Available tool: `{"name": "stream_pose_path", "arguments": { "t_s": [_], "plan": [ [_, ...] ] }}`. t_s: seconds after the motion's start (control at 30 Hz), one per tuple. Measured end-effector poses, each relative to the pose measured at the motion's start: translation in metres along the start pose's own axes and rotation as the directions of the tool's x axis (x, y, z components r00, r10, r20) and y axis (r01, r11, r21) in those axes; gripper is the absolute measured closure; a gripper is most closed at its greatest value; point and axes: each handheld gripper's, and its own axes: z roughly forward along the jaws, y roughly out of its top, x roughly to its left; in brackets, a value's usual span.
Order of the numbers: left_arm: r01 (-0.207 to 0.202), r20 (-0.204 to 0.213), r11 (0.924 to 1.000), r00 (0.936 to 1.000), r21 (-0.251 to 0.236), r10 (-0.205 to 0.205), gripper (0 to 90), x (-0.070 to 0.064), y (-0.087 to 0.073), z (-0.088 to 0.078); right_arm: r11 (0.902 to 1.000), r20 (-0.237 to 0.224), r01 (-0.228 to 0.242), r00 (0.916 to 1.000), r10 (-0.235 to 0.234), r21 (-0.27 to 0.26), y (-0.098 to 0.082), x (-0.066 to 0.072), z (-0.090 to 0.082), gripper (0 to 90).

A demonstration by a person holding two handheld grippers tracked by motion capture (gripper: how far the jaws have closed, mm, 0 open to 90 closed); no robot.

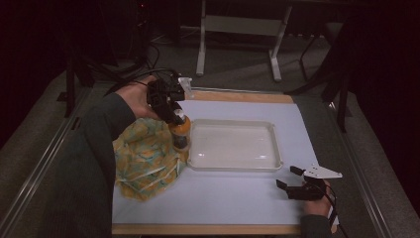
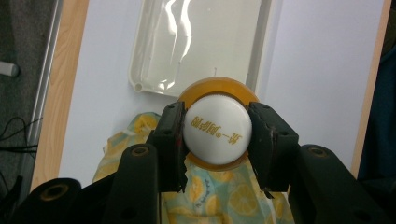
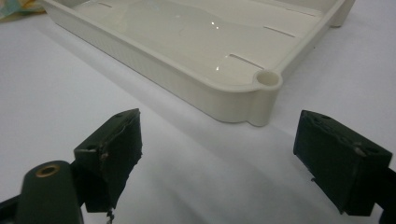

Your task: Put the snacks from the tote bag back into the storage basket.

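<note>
Table surface [image 1: 237, 198]: white sheet over a wood-edged board; it carries everything and gives a plain background for the work.

Tray [image 1: 277, 148]: cream plastic, shallow, sits mid-sheet with nothing in it. Likely the drop-off point, since the bottle hangs just beside its left rim. Corner post and slotted floor visible in the right gripper view [image 3: 267, 79].

Cloth bag [image 1: 143, 163]: yellow and teal, lemon print, crumpled at the tray's left edge, mouth slack. It lies directly under the bottle [image 2: 224, 196], so my reading is that it is the source.

Bottle [image 1: 180, 130]: small, orange contents, white cap. Held upright, above the bag and just left of the tray, not resting on anything that I can see. Printed lettering on the cap [image 2: 215, 129] reads upside down in the left gripper view; too small to make out.

Left gripper [image 1: 171, 111]: pinching the bottle at the cap, one pad on each side, approach from above. Gripping the cap keeps the body hanging plumb and leaves the base free for setting down.

Right gripper [image 1: 292, 178]: jaws spread, nothing between them, parked low on the sheet near the tray's right front corner. Judged idle, out of the other hand's path.

Next, judged: move sideways over the rim, then lower.
</note>
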Motion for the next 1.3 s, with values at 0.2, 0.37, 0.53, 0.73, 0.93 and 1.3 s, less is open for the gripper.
{"name": "stream_pose_path", "arguments": {
  "t_s": [0.2, 0.37, 0.53, 0.73, 0.93, 1.3],
  "plan": [
    [-0.011, 0.001, 0.9999, 0.9999, 0.009, 0.011, 59.0, 0.000, 0.003, 0.003, 1.0000, -0.001, -0.001, 1.0000, 0.001, -0.001, 0.000, 0.000, 0.000, 15.0],
    [-0.008, 0.005, 0.9998, 1.0000, 0.016, 0.008, 58.9, 0.001, 0.004, 0.007, 1.0000, -0.001, 0.001, 1.0000, -0.001, 0.001, 0.000, 0.000, 0.000, 15.0],
    [-0.007, 0.004, 0.9999, 1.0000, 0.012, 0.007, 58.9, 0.000, 0.006, 0.012, 1.0000, -0.001, 0.001, 1.0000, -0.001, 0.001, 0.000, 0.000, 0.000, 15.0],
    [-0.017, 0.005, 0.9998, 0.9999, 0.010, 0.016, 58.9, 0.000, 0.011, 0.015, 1.0000, -0.002, -0.001, 1.0000, 0.001, 0.001, 0.000, 0.000, 0.000, 15.0],
    [-0.020, 0.007, 0.9998, 0.9998, 0.002, 0.020, 58.9, -0.001, 0.016, 0.016, 1.0000, -0.003, -0.001, 1.0000, 0.001, 0.002, 0.000, 0.000, 0.000, 15.0],
    [-0.032, 0.021, 0.9995, 0.9993, 0.003, 0.032, 58.9, -0.002, 0.024, 0.022, 1.0000, -0.005, 0.001, 1.0000, -0.001, 0.002, 0.000, 0.000, 0.000, 15.0]
  ]
}}
